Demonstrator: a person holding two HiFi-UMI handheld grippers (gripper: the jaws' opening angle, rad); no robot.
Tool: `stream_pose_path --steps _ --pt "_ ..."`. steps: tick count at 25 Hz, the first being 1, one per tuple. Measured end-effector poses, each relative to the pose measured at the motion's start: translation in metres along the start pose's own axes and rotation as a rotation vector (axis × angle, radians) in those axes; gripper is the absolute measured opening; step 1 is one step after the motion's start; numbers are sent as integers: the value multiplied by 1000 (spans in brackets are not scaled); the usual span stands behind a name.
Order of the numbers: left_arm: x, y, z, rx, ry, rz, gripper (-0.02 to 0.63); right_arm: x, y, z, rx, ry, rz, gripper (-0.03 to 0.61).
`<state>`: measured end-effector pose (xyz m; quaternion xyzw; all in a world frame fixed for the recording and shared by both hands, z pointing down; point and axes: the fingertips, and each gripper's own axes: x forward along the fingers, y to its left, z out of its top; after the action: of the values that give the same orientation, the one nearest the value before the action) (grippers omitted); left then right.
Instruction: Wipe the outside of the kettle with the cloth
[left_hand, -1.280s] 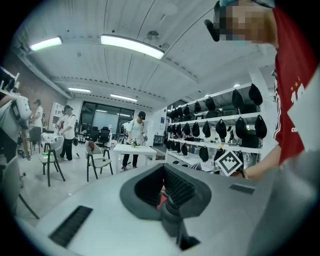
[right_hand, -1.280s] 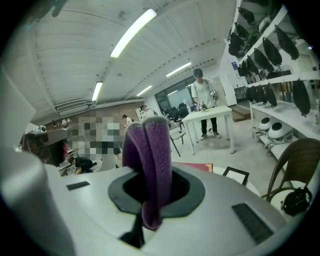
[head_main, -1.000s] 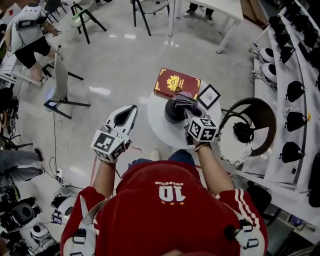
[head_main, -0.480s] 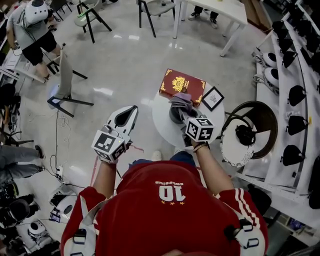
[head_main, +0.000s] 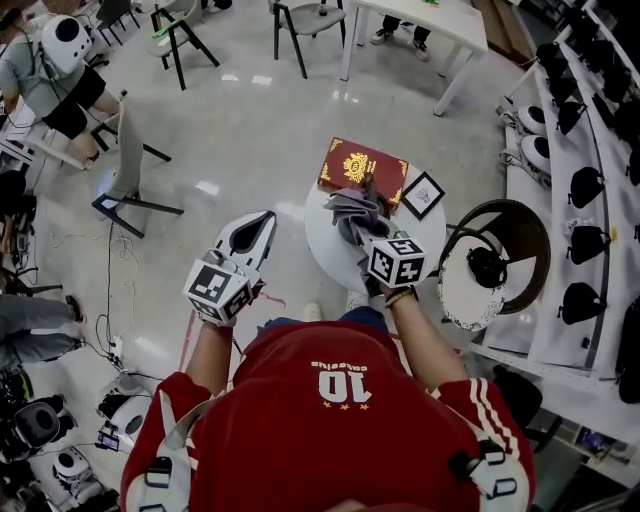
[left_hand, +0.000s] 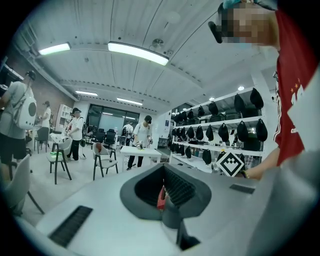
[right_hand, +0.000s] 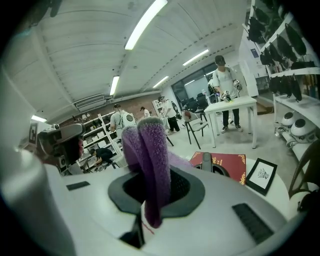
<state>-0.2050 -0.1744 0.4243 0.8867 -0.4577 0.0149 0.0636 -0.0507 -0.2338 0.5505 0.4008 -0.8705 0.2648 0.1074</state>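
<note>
— Right claw (head_main: 372, 236)?
— Clenched on the purple cloth (head_main: 350, 208). Folds bunched and standing up out of the jaws in the right gripper view. Held over the far middle of the round white worktop (head_main: 322, 252).

— And the kettle (right_hand: 219, 170)?
— Mostly hidden. From the head view, only dark bits peeking out beneath the cloth, on the worktop right under the right claw. In the right gripper view, just a dark rounded slice past the claw's body, with a grey upright piece on it. Rest cut off. Impossible to tell whether cloth and kettle are touching.

— Left claw (head_main: 250, 234)?
— Closed on nothing, jaws together. Held off the near left of the worktop, well apart from kettle and cloth, over the floor.

— Anything else on the worktop?
— Red book (head_main: 360, 166) with gold ornament at the far edge, near corner covered by the cloth. Small framed picture (head_main: 420, 194) just right of it, tilted. Drawing inside too small to make out.
</note>
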Motion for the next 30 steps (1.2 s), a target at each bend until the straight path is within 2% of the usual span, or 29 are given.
stream_pose_path --steps 5,11,17,23,30 --pt "-5 -4 0 -1 -7 -41 6 -17 8 0 -2 -20 -23 48" --pt "-3 -10 1 -3 -9 -97 6 -50 0 5 29 -74 -97 48" --pt "20 -27 0 -4 6 -126 6 -86 -33 20 45 -127 -153 48" --pt "54 -44 3 -11 -3 -95 6 -94 -84 33 40 -117 -162 48" --pt "87 -63 6 -7 -16 -37 6 -82 -132 37 41 -57 -122 48"
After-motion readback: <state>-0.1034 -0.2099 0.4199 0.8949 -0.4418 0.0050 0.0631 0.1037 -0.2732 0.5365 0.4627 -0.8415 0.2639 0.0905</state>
